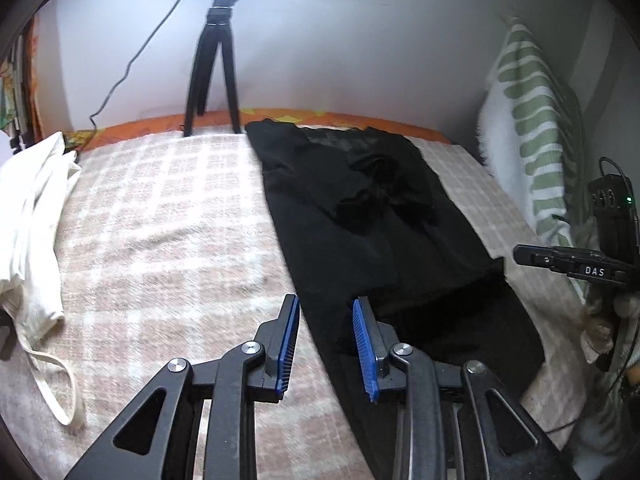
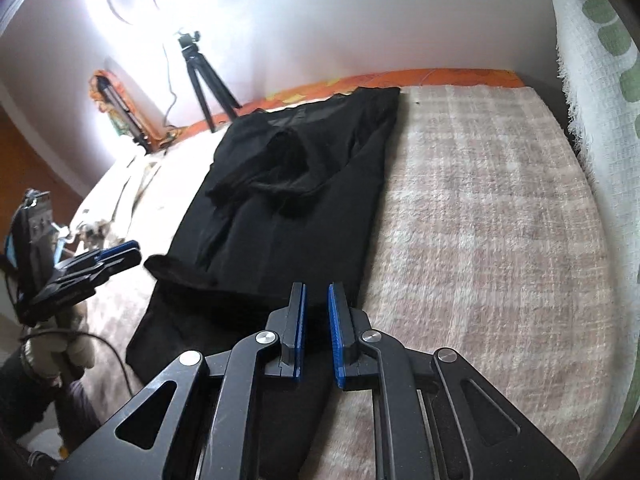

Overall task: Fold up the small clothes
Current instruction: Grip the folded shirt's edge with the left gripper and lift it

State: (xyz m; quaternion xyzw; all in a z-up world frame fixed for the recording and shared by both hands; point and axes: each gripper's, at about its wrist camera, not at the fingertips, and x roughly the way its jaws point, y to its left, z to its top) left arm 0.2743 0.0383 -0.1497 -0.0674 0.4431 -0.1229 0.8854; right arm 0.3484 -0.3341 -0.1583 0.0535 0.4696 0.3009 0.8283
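1. Gaping with nothing between its blue pads, the left gripper (image 1: pixel 326 308) hovered over the near left edge of the black garment (image 1: pixel 360 216), one finger above the checked blanket (image 1: pixel 168 216) and the other above black cloth.
2. The right gripper (image 2: pixel 317 298) held its jaws a narrow gap apart, gripping nothing, above the garment's (image 2: pixel 288 200) near right edge; whether the tips touched the cloth could not be told.
3. Seen from the right wrist, the left gripper (image 2: pixel 120 254) stood off to the left, beside the garment's left side, gripped by a gloved hand (image 2: pixel 52 350).
4. Ahead of both grippers, the black garment lay flat and lengthwise on the blanket (image 2: pixel 480 208), its sides folded inward and its sleeves bunched toward the far end.
5. Left of the left gripper, a white garment (image 1: pixel 30 220) lay crumpled, well apart from the black one.
6. Right of the right gripper, a green-patterned white cloth (image 2: pixel 596 80) stood along the bed's edge.
7. Farthest away, beyond the garment, a black tripod (image 1: pixel 214 72) stood against the white wall (image 1: pixel 360 48), on an orange printed sheet (image 1: pixel 140 126) that edged the blanket.
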